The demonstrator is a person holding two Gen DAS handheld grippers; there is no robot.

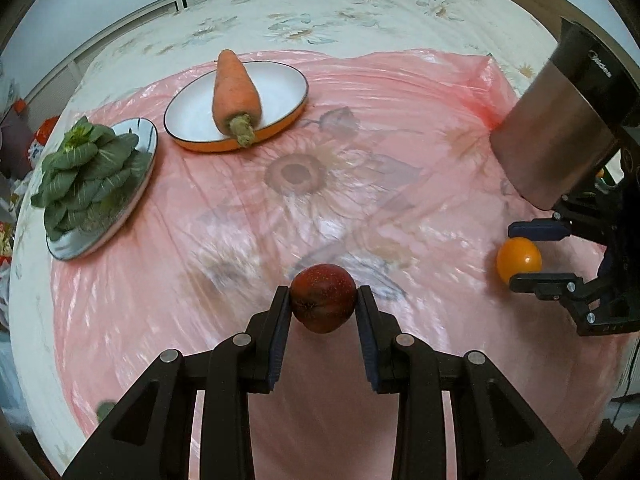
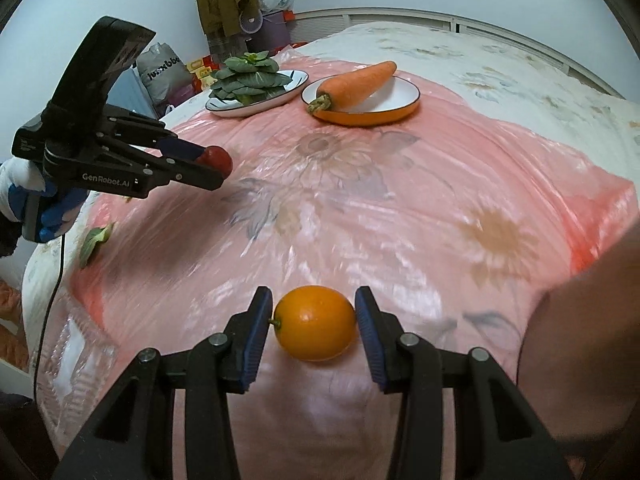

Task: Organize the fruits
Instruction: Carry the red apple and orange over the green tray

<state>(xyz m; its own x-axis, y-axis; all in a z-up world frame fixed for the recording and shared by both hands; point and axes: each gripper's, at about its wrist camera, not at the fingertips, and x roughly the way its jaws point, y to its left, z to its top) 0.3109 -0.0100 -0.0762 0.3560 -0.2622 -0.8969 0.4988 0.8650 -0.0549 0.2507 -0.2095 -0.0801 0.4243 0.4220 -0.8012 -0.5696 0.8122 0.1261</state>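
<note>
Low in the left wrist frame, your left tool (image 1: 323,304) is clamped on a dark red apple (image 1: 323,303), held above the pink plastic sheet (image 1: 400,128). At the bottom centre of the right wrist frame, your right tool (image 2: 315,322) grips an orange (image 2: 316,322) between its blue pads. Toward the top, a carrot (image 2: 354,84) lies on an orange-rimmed plate (image 2: 404,94), with leafy greens (image 2: 248,76) on the plate (image 2: 296,78) to its left.
</note>
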